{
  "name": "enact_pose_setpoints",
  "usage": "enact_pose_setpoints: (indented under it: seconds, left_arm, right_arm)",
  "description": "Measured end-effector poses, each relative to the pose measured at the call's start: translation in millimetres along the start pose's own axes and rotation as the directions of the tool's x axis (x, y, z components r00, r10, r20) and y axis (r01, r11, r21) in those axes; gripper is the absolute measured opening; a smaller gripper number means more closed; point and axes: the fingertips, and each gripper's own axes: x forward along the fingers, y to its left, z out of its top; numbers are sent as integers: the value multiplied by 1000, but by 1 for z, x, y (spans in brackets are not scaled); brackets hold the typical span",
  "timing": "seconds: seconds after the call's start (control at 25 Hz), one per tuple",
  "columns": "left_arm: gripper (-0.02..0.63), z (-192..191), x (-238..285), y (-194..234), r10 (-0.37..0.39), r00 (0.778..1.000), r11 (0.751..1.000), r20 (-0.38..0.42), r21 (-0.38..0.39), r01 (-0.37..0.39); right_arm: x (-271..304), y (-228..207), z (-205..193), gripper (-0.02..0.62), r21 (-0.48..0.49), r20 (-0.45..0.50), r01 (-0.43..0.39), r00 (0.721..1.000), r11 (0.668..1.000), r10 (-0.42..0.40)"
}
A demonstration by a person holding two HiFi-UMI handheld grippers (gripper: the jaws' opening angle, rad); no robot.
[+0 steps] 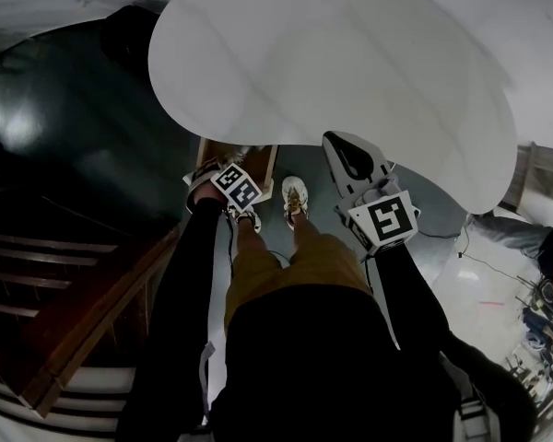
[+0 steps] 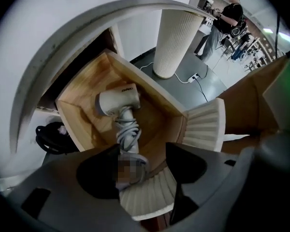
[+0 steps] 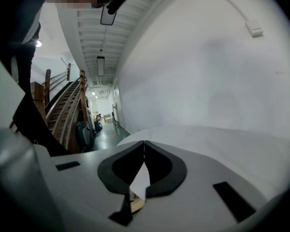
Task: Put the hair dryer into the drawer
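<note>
Drawer [image 2: 79, 98]: pulled open beneath the round white table top [image 1: 332, 63], wooden inside, with a white fluted front [image 2: 205, 124].

Hair dryer [image 2: 117, 103]: lies flat on the drawer floor, the body towards the drawer's back and the handle towards its front. The grey cord [image 2: 128, 132] is wound round the handle.

Left gripper [image 2: 141, 149]: held over the drawer's front edge, jaws spread apart. The cord end lies close to one jaw; contact cannot be confirmed, as a mosaic patch covers that spot.

Right gripper [image 3: 144, 144]: raised clear of the drawer, above the table top, jaws closed tip to tip with nothing between them.

A black bundle [image 2: 50, 137] sits outside the drawer, beside its side wall.
</note>
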Motion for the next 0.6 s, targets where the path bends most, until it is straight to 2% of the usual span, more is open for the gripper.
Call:
enact_pose_setpoints:
  seconds: [0.36,0.6]
  left_arm:
    - [310,13,-36,-5,41,996,997,75,-73,-36]
    - [310,24,-69,0,87,986,989,142,-128,-69]
  right_arm:
    - [2,5,20,26,-24,34,-57,998,998,58]
    - [4,5,34,26,-39,60,-84,994,996,86]
